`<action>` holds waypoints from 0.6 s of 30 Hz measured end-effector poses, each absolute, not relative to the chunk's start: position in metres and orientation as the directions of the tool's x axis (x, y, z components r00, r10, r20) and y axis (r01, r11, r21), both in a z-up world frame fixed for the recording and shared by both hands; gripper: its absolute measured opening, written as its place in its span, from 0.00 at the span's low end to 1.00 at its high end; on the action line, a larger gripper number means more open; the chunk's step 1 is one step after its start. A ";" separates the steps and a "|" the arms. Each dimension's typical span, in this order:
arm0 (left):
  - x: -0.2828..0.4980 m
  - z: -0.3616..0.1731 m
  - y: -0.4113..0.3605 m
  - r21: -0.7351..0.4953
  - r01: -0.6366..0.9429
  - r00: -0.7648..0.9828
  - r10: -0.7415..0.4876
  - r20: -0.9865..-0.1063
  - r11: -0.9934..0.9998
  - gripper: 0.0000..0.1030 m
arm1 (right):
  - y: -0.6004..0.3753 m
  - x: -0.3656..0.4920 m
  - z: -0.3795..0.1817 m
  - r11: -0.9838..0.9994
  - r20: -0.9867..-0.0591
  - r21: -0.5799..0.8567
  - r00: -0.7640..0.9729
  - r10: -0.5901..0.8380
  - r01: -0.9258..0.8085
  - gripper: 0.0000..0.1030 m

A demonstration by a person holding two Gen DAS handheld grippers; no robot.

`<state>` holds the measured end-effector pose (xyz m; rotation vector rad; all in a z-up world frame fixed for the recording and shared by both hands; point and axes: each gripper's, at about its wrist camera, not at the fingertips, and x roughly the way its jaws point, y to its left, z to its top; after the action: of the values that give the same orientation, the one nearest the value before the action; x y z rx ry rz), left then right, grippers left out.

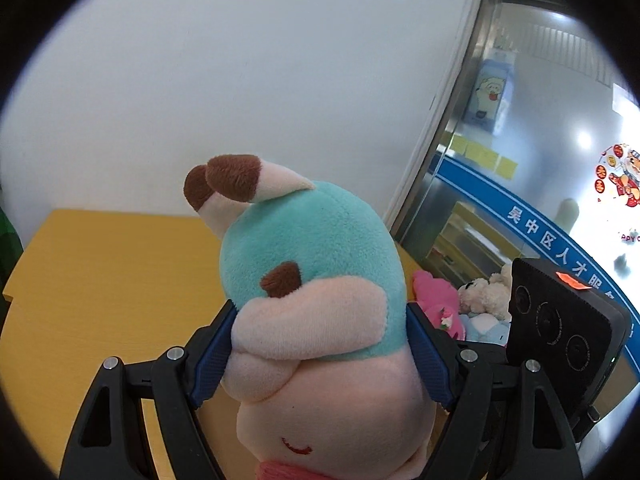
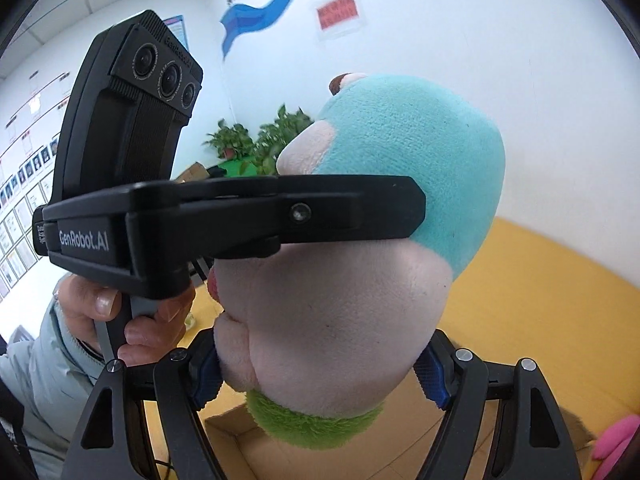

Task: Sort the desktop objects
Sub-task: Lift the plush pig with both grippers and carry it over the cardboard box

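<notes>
You've got the plush pig (image 1: 316, 280) pinched in both grippers, left (image 1: 320, 356) and right (image 2: 320, 372) | lifted above the yellow table (image 1: 100, 280) | cardboard box (image 2: 320, 456) below, probably its bin | drop-off left.

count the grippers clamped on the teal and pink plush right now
2. The left gripper squeezes the teal and pink plush across its middle; the right gripper pinches it lower down, near its green fringe.
</notes>
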<state>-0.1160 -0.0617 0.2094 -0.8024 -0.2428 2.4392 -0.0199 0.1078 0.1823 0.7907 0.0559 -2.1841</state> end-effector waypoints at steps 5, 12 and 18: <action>-0.158 0.131 -0.069 -0.399 -0.381 -0.564 0.552 -0.615 -0.834 0.78 | 0.108 -0.050 0.107 -0.685 -0.631 0.331 -0.387 -0.672 0.649 0.74; -0.191 0.050 -0.074 -0.453 -0.301 -0.424 0.543 -0.725 -0.839 0.77 | 0.109 -0.058 0.019 -0.702 -0.686 0.458 -0.286 -0.669 0.546 0.74; -0.197 0.007 -0.069 -0.436 -0.279 -0.349 0.513 -0.784 -0.856 0.77 | 0.111 -0.044 -0.027 -0.713 -0.702 0.523 -0.238 -0.671 0.466 0.74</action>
<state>-0.1966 -0.0687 0.0075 -1.4098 -0.3101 2.2217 -0.0443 0.1109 -0.0270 1.2812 -0.2643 -2.0071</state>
